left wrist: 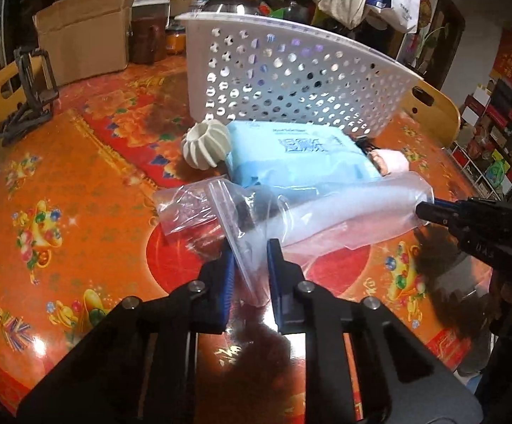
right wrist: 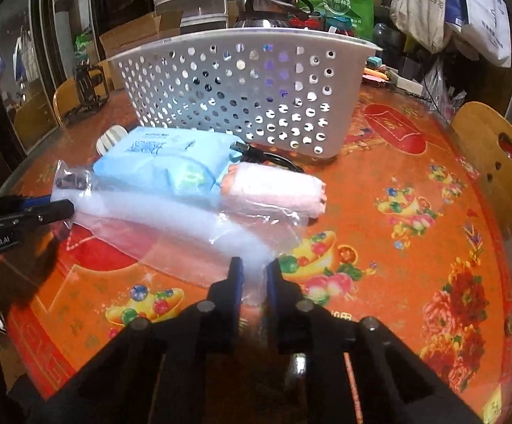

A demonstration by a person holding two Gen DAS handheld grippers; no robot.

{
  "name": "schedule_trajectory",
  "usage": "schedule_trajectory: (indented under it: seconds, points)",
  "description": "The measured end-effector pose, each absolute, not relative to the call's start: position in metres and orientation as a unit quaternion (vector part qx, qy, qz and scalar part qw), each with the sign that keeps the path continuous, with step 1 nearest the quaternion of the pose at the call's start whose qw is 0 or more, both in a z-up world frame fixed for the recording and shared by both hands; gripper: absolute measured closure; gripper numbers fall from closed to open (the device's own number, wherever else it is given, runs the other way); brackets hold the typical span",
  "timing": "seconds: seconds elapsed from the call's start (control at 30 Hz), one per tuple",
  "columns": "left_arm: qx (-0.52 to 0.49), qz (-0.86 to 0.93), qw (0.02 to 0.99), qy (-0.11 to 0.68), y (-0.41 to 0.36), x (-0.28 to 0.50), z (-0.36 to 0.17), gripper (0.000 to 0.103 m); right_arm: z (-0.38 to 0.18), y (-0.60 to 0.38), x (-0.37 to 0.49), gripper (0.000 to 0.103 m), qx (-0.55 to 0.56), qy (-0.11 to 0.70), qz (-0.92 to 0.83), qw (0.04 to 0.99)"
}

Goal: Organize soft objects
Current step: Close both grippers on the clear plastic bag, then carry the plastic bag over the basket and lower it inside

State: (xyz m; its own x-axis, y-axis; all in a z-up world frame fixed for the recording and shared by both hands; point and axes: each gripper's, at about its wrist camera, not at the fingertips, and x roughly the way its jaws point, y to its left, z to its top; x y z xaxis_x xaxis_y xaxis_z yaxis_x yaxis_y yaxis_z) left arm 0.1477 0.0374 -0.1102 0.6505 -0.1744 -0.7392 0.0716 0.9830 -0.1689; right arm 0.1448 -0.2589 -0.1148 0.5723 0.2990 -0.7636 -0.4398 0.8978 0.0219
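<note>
A long clear plastic bag lies across the orange patterned table, with a small dark item inside near its left end. My left gripper is shut on that left end. My right gripper is shut on the other end of the bag, and shows at the right of the left wrist view. Behind the bag lie a light blue soft pack, a rolled pink towel and a white ribbed ball. A white perforated basket stands further back.
A black cable lies between the blue pack and the basket. A cardboard box and a black stand sit at the far left. Wooden chair backs rise at the table's edges. A steel kettle and bags crowd the back.
</note>
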Motion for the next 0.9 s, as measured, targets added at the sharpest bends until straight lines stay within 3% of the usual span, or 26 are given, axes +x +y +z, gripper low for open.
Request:
schedule_trajectory:
  seconds: [0.57,0.9]
  points:
    - [-0.057,-0.090,0.926,0.363,0.036,0.120,-0.077,0.092,-0.078,-0.266,0.122,0.097,-0.082,0.363,0.219,0.902]
    - [-0.057,-0.098,0.942,0.316,0.039,0.119,-0.018,0.092,-0.016,-0.266,0.126,0.097,-0.083,0.313,0.220,0.920]
